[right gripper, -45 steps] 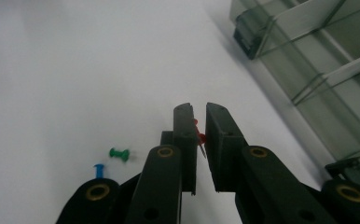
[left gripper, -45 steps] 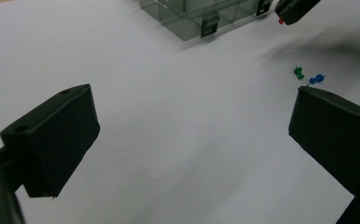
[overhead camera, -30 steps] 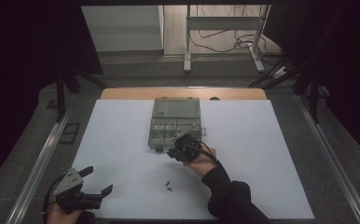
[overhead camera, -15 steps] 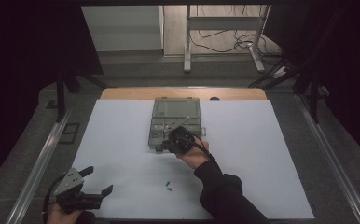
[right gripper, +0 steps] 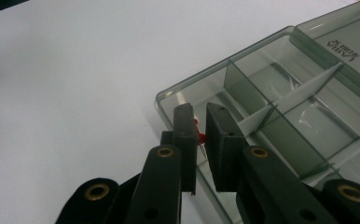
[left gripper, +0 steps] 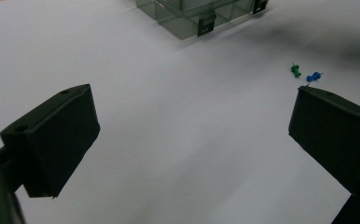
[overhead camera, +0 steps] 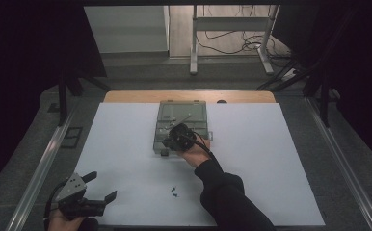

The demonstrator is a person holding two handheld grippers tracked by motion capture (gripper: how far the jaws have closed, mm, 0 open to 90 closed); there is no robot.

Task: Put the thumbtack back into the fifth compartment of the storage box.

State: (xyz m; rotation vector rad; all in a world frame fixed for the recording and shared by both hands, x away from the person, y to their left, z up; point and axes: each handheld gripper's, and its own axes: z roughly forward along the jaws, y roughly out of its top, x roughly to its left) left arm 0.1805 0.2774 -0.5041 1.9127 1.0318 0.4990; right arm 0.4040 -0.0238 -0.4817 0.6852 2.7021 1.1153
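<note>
Right gripper (overhead camera: 170, 140) sits over the near left corner of the clear compartment box (overhead camera: 193, 111), which lies at the middle of the far edge of the white table sheet (overhead camera: 280, 159). In the right gripper view the right gripper (right gripper: 200, 122) has its two black jaws drawn almost together, pinching a red pushpin (right gripper: 197, 134) between the pads; the pin's red head shows in the narrow gap, with its thin shaft pointing down below it. The pin hangs above the corner compartment of the box, just inside the rim; whether it touches the box wall cannot be told. The box is divided by grey partitions into several cells, lid open toward the far edge. The person's dark sleeve (overhead camera: 227, 197) runs from the near edge of the sheet up to that gripper. Left gripper (overhead camera: 90, 187) rests at the near left corner of the sheet, jaws spread wide with nothing between them; the left gripper view shows bare white sheet between the two pads. A green pushpin (left gripper: 295, 70) and a blue pushpin (left gripper: 314, 75) lie loose just beside each other on the sheet, toward the near edge, well apart from the box and between the two grippers.
</note>
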